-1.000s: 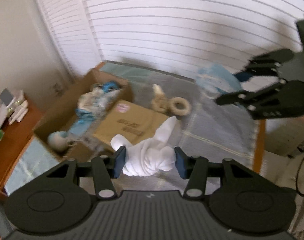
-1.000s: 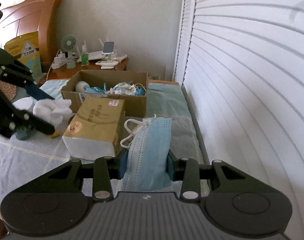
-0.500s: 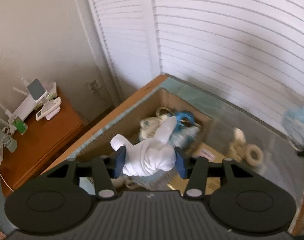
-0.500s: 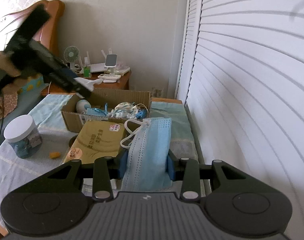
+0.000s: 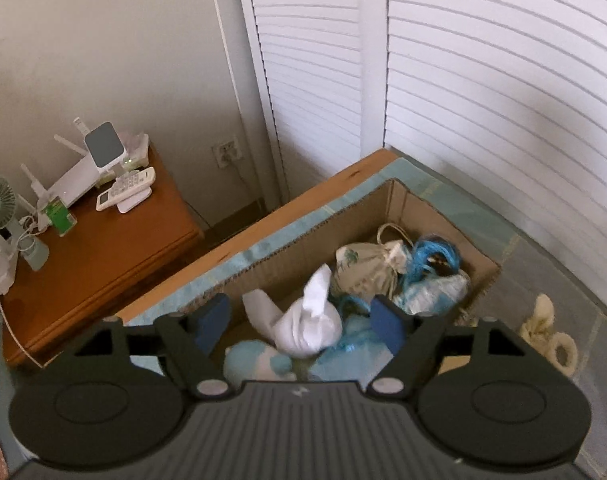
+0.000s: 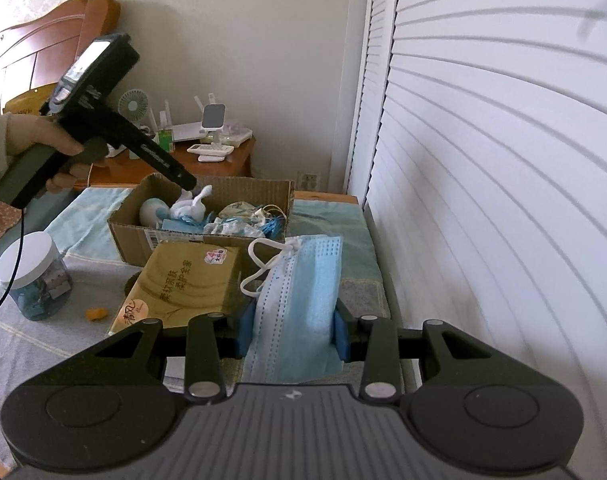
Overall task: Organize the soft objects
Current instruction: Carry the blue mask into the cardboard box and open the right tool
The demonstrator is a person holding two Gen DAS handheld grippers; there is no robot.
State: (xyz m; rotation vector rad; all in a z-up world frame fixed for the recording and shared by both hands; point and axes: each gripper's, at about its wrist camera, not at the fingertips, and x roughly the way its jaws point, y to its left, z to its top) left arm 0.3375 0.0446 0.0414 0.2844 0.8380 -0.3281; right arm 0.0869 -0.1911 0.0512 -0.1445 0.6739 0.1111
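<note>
Soft objects: a white cloth bundle (image 5: 307,330) lies in the cardboard box (image 5: 399,204), on top of a blue-and-white plush piece and beside a printed drawstring pouch (image 5: 369,270) and a blue tangle of cord (image 5: 433,254). The box looks to be the collecting place, which would explain why the loose soft things are heaped there.

Left hand-held gripper (image 5: 303,318): held above the box, tilted down into it. Its jaws have just been opening and now stand spread; the white bundle sits between the blue pads but neither pad presses on it, so I judge it released and resting on the pile.

Right hand-held gripper (image 6: 293,330): pinching a blue face mask (image 6: 299,300) flat between its pads, ear loops hanging free toward the left. It waits short of the box, probably so the two tools do not crowd the opening.

Where the mask is: in the air over the cloth-covered surface (image 6: 39,344), near a tan tissue pack (image 6: 183,284), not yet in the box.

Still outside: cream knitted pieces (image 5: 551,332) lie on the surface just beside the box; they seem likely candidates for sorting.

Not soft: a lidded jar (image 6: 33,276) stands apart on the surface, so it probably stays out.

Next call: the left tool must clear the box before the mask goes in.

Risk: the loops could snag on the box rim.
</note>
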